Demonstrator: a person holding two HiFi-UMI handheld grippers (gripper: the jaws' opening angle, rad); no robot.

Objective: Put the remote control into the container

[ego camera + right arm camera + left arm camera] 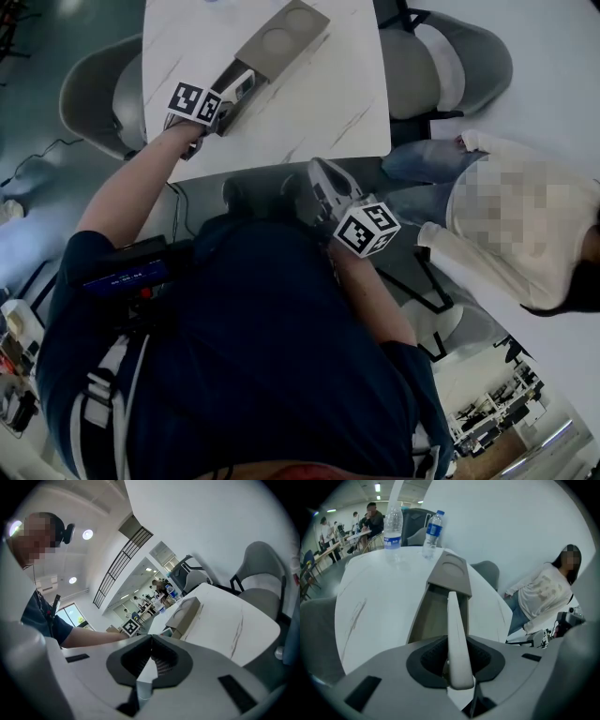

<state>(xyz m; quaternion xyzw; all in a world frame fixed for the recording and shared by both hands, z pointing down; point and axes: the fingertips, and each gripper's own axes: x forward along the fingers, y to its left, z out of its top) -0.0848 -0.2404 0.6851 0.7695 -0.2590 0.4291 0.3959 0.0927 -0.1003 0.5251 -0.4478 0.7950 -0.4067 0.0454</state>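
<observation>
Left gripper view: left gripper (451, 660) clamps the remote control (455, 620) lengthwise over the container (449, 573); keep it aligned, lower, then release; right gripper (151, 654) idle, jaws together.

A slim white remote control (457, 634), turned on its narrow edge, is clamped at its near end in the left tongs (457, 665) and points lengthwise over the open near part of the container (449, 571). The container, a long grey-beige box, lies diagonally on the white, faintly veined counter (319, 103), its far part covered by a flat top with two round recesses and its near part an open trough. Whether the remote touches the trough's floor cannot be told.
</observation>
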